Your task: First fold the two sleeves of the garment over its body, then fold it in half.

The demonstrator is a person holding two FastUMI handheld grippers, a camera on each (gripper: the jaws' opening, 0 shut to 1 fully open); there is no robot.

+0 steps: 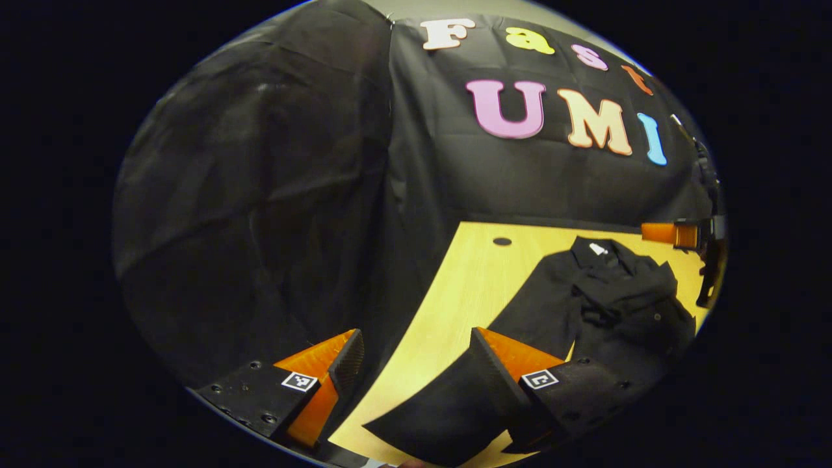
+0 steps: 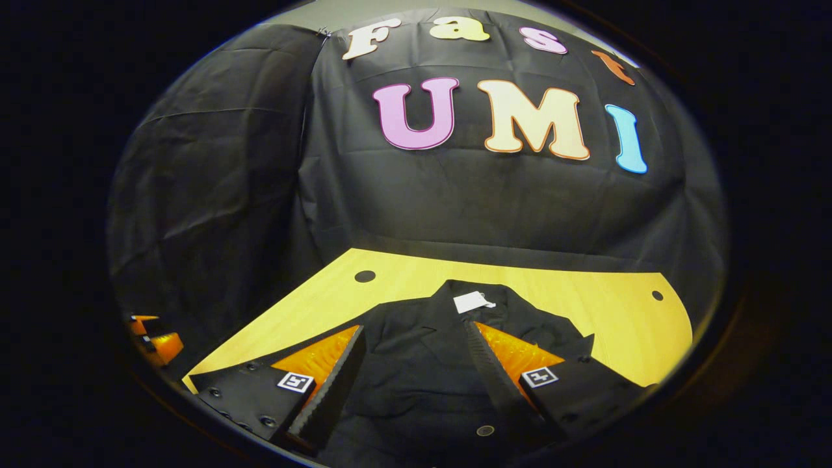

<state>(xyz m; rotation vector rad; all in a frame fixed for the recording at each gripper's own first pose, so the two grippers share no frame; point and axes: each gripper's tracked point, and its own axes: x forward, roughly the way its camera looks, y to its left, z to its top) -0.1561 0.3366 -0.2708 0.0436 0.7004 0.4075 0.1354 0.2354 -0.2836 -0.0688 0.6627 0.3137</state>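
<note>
A black jacket (image 1: 604,305) lies flat on the yellow wooden table (image 1: 455,292), its collar with a white label (image 2: 474,302) toward the wall. In the left gripper view, dark cloth is bunched across its chest and a broad flap reaches toward my side. My left gripper (image 1: 416,364) is open, held over the table's left edge and apart from the jacket. My right gripper (image 2: 413,374) hovers open above the jacket (image 2: 416,383), its fingers on either side of the chest below the collar. It also shows far off as an orange gripper (image 1: 676,234) beyond the jacket.
Bare table top (image 2: 604,312) runs to the right of the jacket and behind the collar. Round holes (image 2: 364,276) sit near the back corners. The black cloth wall closes the back and left side. The left gripper (image 2: 156,341) shows low at the left.
</note>
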